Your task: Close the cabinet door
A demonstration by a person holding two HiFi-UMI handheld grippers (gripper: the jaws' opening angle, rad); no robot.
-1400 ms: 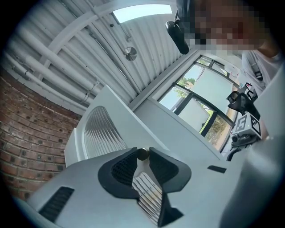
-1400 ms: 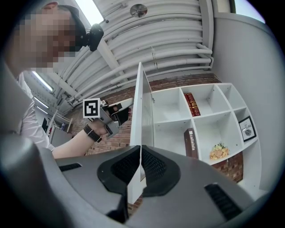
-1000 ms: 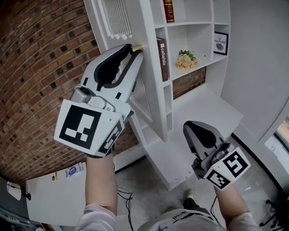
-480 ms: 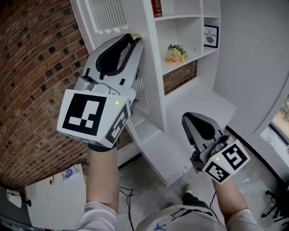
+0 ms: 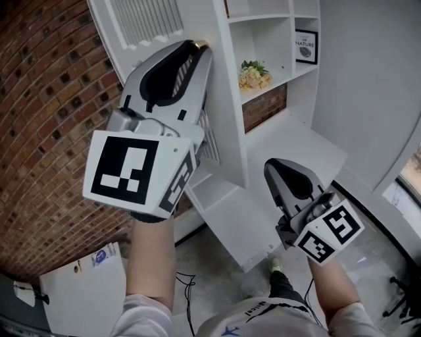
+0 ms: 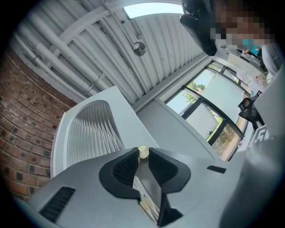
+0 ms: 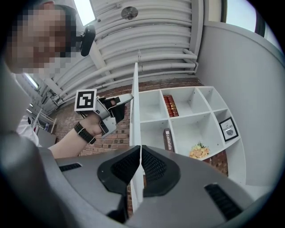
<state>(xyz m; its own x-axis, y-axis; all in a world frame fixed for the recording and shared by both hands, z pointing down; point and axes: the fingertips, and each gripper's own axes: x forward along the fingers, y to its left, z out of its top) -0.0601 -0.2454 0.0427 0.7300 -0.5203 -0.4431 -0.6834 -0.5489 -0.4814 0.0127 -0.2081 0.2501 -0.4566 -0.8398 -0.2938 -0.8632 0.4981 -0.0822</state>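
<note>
The cabinet door (image 5: 148, 20) stands swung out from the white shelves (image 5: 263, 39), its louvred face turned toward the brick wall (image 5: 46, 99). In the head view my left tongs (image 5: 196, 56) reach up to its free edge and are clenched on the small brass knob (image 5: 200, 45). I hold it there because the knob gives me the longest lever for swinging the panel home. My right tongs (image 5: 276, 172) hang low off the near edge of the white desk (image 5: 296, 141), out of the door's swing. The flowers (image 5: 252, 72) and a framed picture (image 5: 305, 46) sit in the open compartments above the desk's far edge, and grey floor (image 5: 210, 263) lies below. In the left gripper view the knob (image 6: 143, 152) sits pinched right at the jaw tips, with the louvres beside it, a ribbed ceiling (image 6: 89, 40) overhead and windows (image 6: 209, 116) to the right. In the right gripper view those jaws meet with nothing between them. Past them the door (image 7: 135, 102) shows edge-on, so I judge it has a good way to travel before it covers the books (image 7: 169, 105).
</note>
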